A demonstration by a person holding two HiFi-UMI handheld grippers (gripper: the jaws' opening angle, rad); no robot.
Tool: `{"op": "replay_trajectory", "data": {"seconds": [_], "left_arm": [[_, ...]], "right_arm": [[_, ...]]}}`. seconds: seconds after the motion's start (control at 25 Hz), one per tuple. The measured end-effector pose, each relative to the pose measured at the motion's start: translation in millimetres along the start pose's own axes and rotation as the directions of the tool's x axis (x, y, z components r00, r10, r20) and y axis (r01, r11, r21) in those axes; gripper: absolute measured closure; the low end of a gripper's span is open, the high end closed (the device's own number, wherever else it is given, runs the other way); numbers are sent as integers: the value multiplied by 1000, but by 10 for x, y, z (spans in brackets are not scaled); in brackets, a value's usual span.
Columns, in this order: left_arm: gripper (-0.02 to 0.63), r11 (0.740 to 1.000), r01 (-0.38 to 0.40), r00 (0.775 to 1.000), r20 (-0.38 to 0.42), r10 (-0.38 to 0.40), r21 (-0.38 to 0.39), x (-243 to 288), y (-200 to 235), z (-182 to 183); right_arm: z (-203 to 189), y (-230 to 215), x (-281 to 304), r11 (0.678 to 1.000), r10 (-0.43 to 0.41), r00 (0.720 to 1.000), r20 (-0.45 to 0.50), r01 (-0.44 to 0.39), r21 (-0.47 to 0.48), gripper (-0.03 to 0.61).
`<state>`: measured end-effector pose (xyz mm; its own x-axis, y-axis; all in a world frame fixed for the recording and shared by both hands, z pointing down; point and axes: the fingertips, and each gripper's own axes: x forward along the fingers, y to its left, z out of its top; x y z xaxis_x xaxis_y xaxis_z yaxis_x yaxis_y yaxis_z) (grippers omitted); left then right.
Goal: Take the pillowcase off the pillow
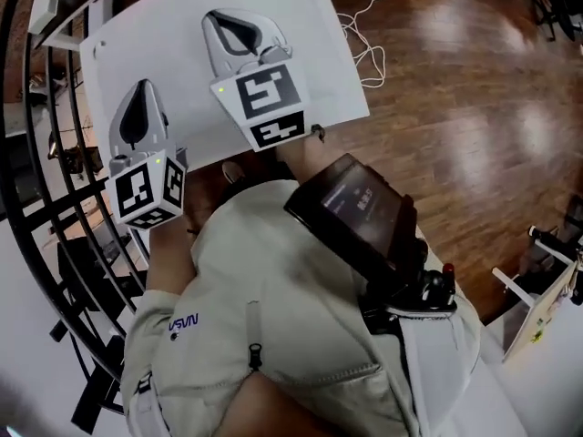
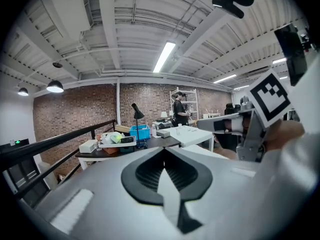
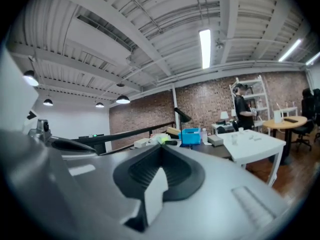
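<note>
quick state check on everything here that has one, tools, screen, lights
left tool, shut, nothing between its jaws
right tool, shut, nothing between its jaws
chest screen, lit
ceiling strip light, on

White table, wooden floor, white cable on floor

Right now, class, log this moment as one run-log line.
left tool: shut, empty | right tool: shut, empty | both above white surface | pillow: not in view
</note>
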<state>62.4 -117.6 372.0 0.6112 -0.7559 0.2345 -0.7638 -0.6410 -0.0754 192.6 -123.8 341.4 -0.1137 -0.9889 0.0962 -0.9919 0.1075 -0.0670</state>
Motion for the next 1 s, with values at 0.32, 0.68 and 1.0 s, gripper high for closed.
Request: {"op": "replay_trajectory", "data": {"seconds": [0.32,0.68,1.0], "left_arm": [[611,1000,14,999,30,-14,6,-61,112,110],[611,997,81,993,91,-79,-14,-146,396,171],[611,992,124,988,93,-123,-4,-517,549,36]], "right_arm": [[198,233,28,997,26,1000,-3,-26,-73,574],[344,659,-5,985,-21,1000,12,22,-174,574],[172,1010,-179,984,-73,997,-24,68,-164,574]]}}
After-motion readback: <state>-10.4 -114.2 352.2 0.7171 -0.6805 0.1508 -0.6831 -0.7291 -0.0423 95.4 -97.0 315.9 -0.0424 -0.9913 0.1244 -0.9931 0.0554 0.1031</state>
